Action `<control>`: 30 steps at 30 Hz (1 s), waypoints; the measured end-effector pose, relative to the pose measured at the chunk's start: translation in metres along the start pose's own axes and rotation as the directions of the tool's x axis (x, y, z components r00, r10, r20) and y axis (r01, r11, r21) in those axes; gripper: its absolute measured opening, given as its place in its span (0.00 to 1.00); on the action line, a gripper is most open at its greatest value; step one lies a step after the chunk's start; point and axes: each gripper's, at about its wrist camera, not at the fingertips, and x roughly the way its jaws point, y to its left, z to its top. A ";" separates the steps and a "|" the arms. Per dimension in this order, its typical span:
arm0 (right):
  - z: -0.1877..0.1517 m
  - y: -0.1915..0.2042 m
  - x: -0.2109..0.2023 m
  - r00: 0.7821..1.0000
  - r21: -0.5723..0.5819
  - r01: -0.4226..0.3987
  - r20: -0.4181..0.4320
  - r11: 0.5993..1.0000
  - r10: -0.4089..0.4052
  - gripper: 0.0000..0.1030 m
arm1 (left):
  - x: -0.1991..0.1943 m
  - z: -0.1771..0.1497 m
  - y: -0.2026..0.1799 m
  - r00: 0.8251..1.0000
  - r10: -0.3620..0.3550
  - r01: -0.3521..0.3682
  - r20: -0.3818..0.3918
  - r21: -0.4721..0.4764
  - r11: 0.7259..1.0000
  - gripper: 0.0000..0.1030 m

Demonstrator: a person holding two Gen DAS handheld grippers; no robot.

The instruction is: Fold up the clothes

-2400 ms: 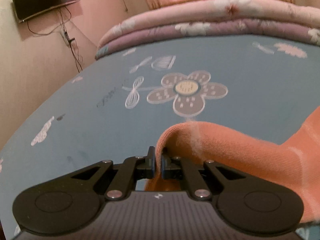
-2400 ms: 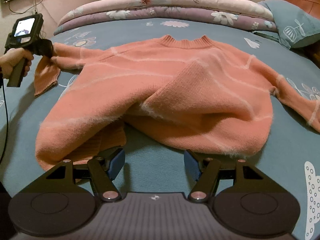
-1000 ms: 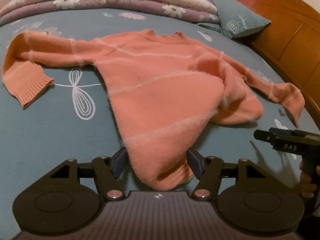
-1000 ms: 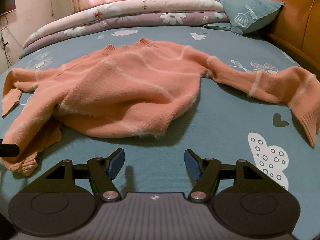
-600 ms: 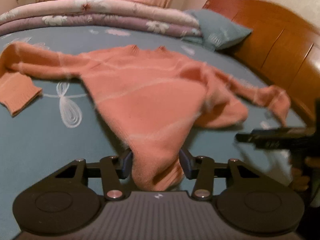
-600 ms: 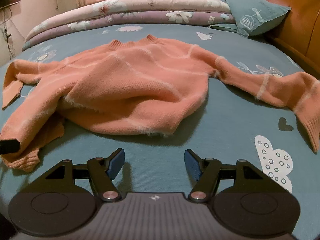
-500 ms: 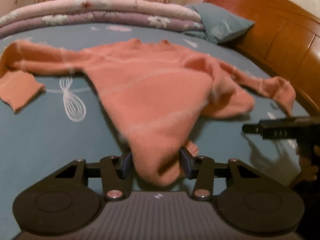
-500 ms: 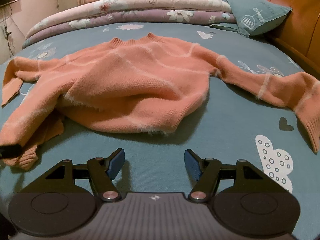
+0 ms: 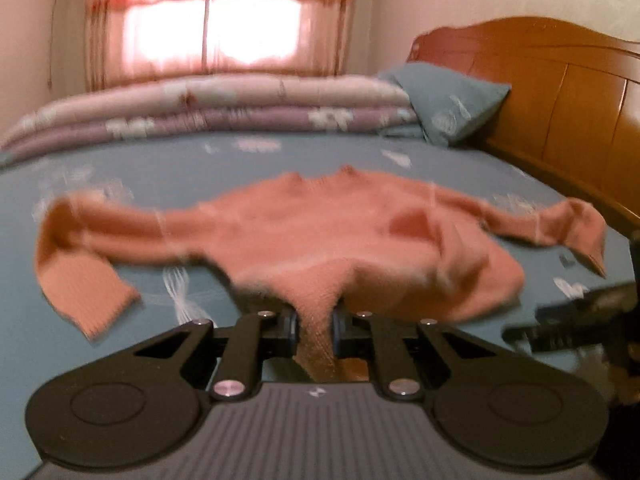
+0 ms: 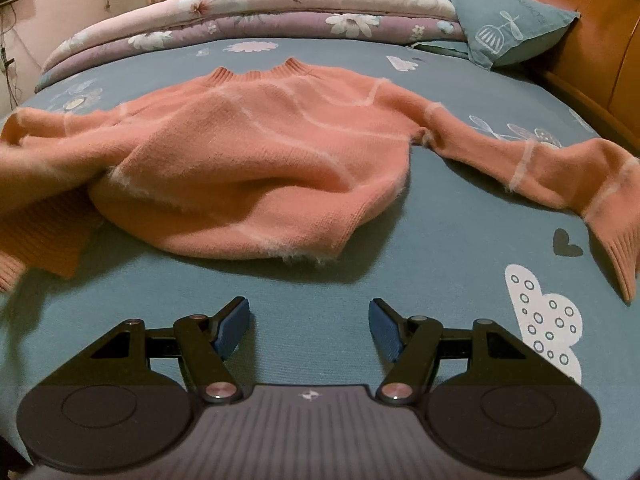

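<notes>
An orange knit sweater [image 10: 256, 148] with thin white stripes lies rumpled on the blue bedsheet [image 10: 400, 288], collar toward the far quilts, sleeves spread left and right. My left gripper [image 9: 314, 326] is shut on the sweater's bottom hem [image 9: 316, 320] at its lower left corner, lifting it; that view is motion-blurred. My right gripper [image 10: 309, 326] is open and empty, hovering over bare sheet just in front of the sweater's lower right edge. It also shows at the right edge of the left wrist view [image 9: 576, 320].
Folded floral quilts [image 10: 260, 4] are stacked along the far side of the bed. A blue pillow [image 10: 508, 24] leans on the wooden headboard [image 9: 560, 92] at the right. A curtained window [image 9: 216, 20] is behind.
My left gripper has closed from open to shut on the sweater's hem and pulled it up and toward me. The right gripper has stayed open and shifted slightly closer to the sweater.
</notes>
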 end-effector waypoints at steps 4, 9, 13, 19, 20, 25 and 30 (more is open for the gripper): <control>0.000 0.000 0.000 1.000 -0.003 -0.013 0.005 1.000 0.013 0.69 | 0.015 0.021 0.007 0.999 0.029 -0.030 0.034 0.025 0.999 0.12; 0.003 -0.016 -0.001 0.997 0.061 -0.075 0.020 0.995 0.074 0.69 | 0.054 0.042 0.017 0.996 0.079 -0.081 0.041 0.041 0.996 0.12; 0.004 -0.035 0.001 0.995 0.145 -0.095 0.022 0.985 0.093 0.69 | 0.098 0.050 0.039 0.992 0.129 -0.129 0.001 0.001 0.992 0.13; 0.003 -0.050 0.004 0.988 0.213 -0.153 0.049 0.965 0.146 0.69 | 0.178 0.038 0.069 0.975 0.154 -0.167 -0.161 -0.073 0.983 0.16; 0.003 -0.052 0.004 0.987 0.218 -0.160 0.054 0.963 0.152 0.69 | 0.187 0.034 0.071 0.974 0.149 -0.164 -0.170 -0.076 0.983 0.17; 0.011 -0.067 0.014 0.966 0.289 -0.259 0.088 0.921 0.244 0.69 | 0.201 0.033 0.072 0.976 0.138 -0.151 -0.168 -0.069 0.986 0.18; 0.021 -0.071 0.034 0.916 0.375 -0.399 0.124 0.837 0.381 0.66 | 0.202 0.032 0.082 0.979 0.105 -0.122 -0.175 -0.091 0.988 0.22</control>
